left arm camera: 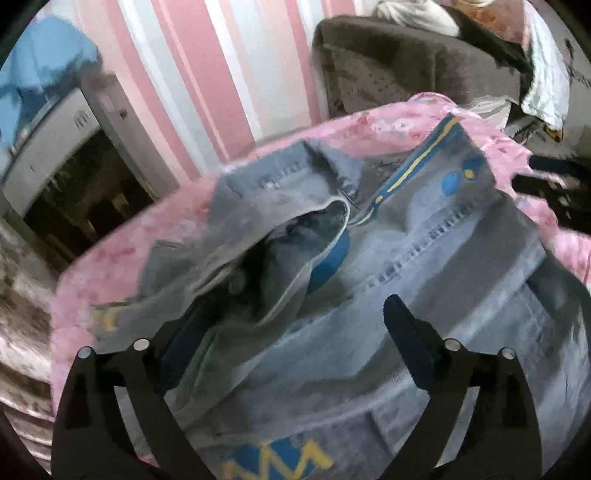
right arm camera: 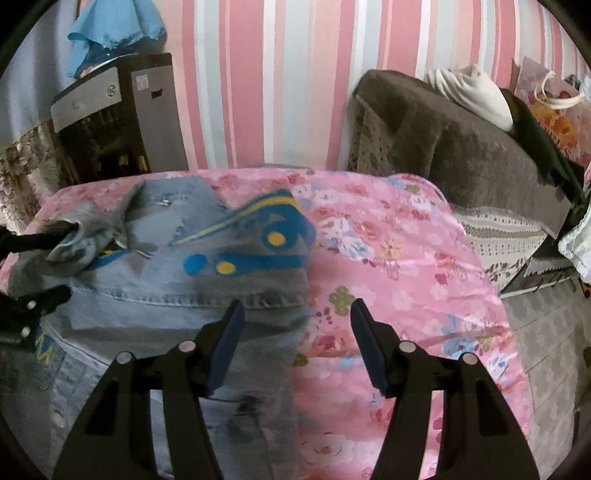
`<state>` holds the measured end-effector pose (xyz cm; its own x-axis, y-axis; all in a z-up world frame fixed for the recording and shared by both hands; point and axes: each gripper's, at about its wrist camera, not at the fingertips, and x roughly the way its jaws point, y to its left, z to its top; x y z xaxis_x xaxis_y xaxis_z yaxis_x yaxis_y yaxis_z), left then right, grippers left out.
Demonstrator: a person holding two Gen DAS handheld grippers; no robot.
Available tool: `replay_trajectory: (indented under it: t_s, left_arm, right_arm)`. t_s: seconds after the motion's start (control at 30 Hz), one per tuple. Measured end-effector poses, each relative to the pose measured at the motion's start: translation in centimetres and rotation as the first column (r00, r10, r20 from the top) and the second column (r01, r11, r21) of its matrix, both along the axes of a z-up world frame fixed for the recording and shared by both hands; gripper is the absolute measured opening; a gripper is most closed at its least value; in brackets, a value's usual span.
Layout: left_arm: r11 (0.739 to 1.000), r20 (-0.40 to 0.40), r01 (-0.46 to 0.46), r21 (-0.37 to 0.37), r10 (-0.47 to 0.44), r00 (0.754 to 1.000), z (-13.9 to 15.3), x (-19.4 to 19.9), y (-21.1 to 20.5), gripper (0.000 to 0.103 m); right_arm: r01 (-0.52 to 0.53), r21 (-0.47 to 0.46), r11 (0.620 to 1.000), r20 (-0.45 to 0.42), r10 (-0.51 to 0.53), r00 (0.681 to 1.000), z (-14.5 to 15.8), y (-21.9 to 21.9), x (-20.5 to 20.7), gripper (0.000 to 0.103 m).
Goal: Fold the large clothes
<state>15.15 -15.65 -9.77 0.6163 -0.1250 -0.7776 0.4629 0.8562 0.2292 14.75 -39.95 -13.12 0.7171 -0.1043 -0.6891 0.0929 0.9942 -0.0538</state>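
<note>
A light-blue denim jacket (left arm camera: 424, 295) with blue and yellow painted shapes lies spread on a pink floral bedspread (left arm camera: 122, 273). One sleeve is folded over its body, and the sleeve's cuff (left arm camera: 295, 236) gapes open. My left gripper (left arm camera: 295, 325) stands wide open just above the jacket. The folded sleeve lies between its fingers, and the left finger (left arm camera: 181, 347) is partly tucked beside the fabric. My right gripper (right arm camera: 295, 328) is open over the jacket's (right arm camera: 184, 295) right edge, one finger above denim and the other above the bedspread (right arm camera: 406, 258). The left gripper (right arm camera: 48, 266) shows at the far left, by the cuff.
A brown-covered sofa (right arm camera: 461, 147) with a white cloth (right arm camera: 476, 92) on top stands at the back right. A grey and black appliance (right arm camera: 110, 110) under a blue cloth (right arm camera: 110, 26) stands at the back left. A pink striped wall (right arm camera: 277, 74) runs behind.
</note>
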Motion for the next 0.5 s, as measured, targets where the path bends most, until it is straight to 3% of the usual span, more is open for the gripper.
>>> replay_trajectory:
  t_s: [0.2, 0.33, 0.5]
  left_arm:
    - [0.999, 0.02, -0.035, -0.011, 0.035, 0.999, 1.7, -0.9, 5.0, 0.1]
    - [0.989, 0.035, -0.14, -0.041, 0.141, 0.989, 2.2, 0.5, 10.5, 0.1]
    - [0.958, 0.052, -0.279, -0.06, 0.283, 0.958, 2.2, 2.7, 19.0, 0.1]
  right_arm:
    - [-0.052, 0.015, 0.999, 0.014, 0.052, 0.999, 1.3, 3.1, 0.3, 0.06]
    - [-0.085, 0.006, 0.996, 0.003, 0.085, 0.996, 1.2, 5.5, 1.0, 0.06]
    - [-0.128, 0.02, 0.992, -0.011, 0.128, 0.992, 1.1, 8.8, 2.0, 0.06]
